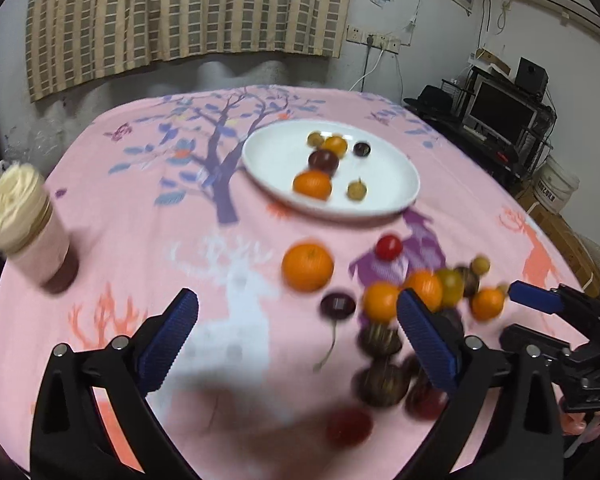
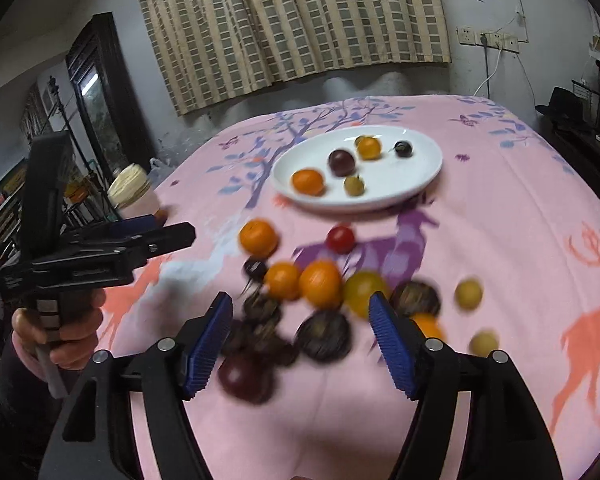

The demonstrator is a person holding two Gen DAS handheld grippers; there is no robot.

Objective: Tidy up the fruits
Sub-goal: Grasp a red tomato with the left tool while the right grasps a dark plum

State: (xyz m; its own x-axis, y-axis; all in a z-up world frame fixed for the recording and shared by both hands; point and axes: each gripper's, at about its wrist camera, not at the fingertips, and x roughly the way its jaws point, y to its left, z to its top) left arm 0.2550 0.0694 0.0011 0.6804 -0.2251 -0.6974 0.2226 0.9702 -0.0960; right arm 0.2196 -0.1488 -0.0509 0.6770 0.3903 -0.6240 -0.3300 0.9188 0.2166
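On the pink tablecloth (image 1: 112,240) sits a white plate (image 1: 396,200) at the far side, and it already has some fruit in it: a small orange (image 1: 312,185), a dark plum (image 1: 323,160) and a few little round ones; I think the plate is where all the fruit should end up, so it is kept clear of the heap. Closer to me lies the loose pile of fruit (image 2: 324,292), with oranges, a yellow one, dark bumpy ones and a red cherry tomato (image 2: 341,239); one big orange (image 1: 307,267) sits a bit apart from the rest.

My left gripper (image 1: 298,338) is spread wide with nothing between its blue pads (image 1: 172,336); it hangs over bare cloth just beside the pile. My right gripper (image 2: 302,346) is let go too; some dark fruit shows between its pads (image 2: 209,346), but the pads do not press on any of it, so I am holding nothing. I guess both are held wide to get ready for a pick.

Much is hard to see; the near fruit is smeared by blur, so I cannot tell what the dark bumpy ones are, or count them. A jar with a pale top (image 1: 18,216) stands at the table's left edge; what is in it I cannot tell. The hand (image 2: 66,336) holding my left tool shows only partly.
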